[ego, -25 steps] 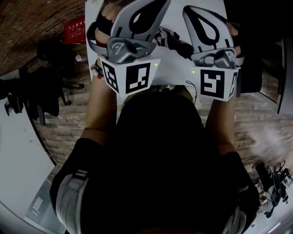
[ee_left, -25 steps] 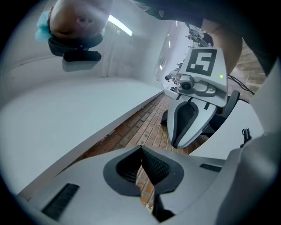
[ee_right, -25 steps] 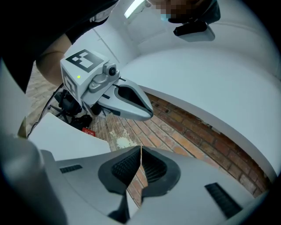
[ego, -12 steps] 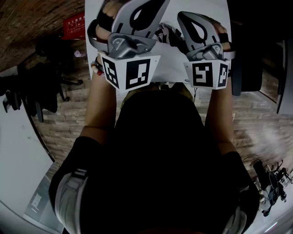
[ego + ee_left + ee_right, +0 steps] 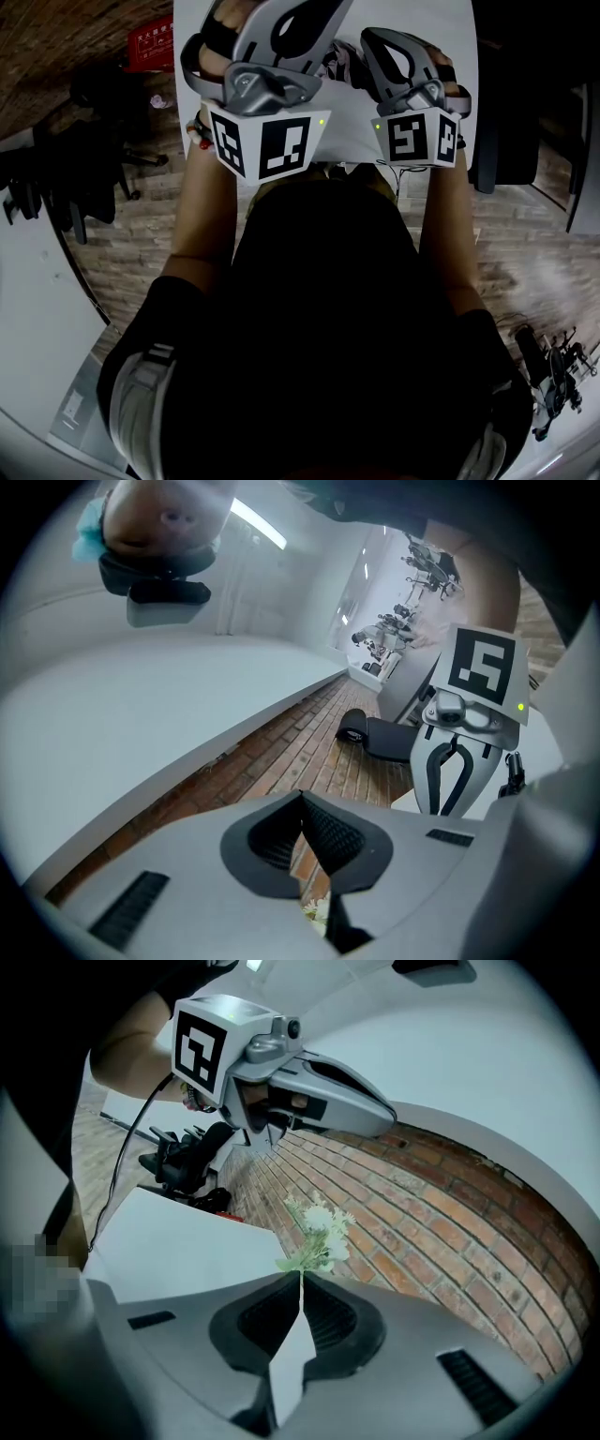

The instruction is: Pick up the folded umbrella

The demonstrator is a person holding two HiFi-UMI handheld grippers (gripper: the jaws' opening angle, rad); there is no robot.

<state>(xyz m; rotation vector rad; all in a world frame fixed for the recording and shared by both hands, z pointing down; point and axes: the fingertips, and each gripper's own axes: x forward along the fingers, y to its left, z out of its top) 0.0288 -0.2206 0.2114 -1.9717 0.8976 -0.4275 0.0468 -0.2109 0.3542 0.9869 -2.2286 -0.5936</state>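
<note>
**Folded umbrella point(image 5: 339, 67) lying between left gripper point(image 5: 302, 803) and right gripper point(image 5: 300, 1283), both shut**

From the head view: a dark bundle with a pale pattern, resting on the white table point(image 5: 352, 131) in the gap between the two tools. Just beside the right gripper's inner flank, near the left one's. Only partly visible, the rest hidden behind the grippers' bodies. Contact with either tool not discernible.

Left jaws pressed together at the tips, nothing clamped. Right jaws likewise together and empty, with a sprig of white flowers point(image 5: 319, 1227) beyond their tips, against brick floor point(image 5: 441, 1213).

As for writing: black-and-white square markers on each gripper's cube, without letters. Pale characters on a red box point(image 5: 150, 42) left of the table, too small to read.
</note>
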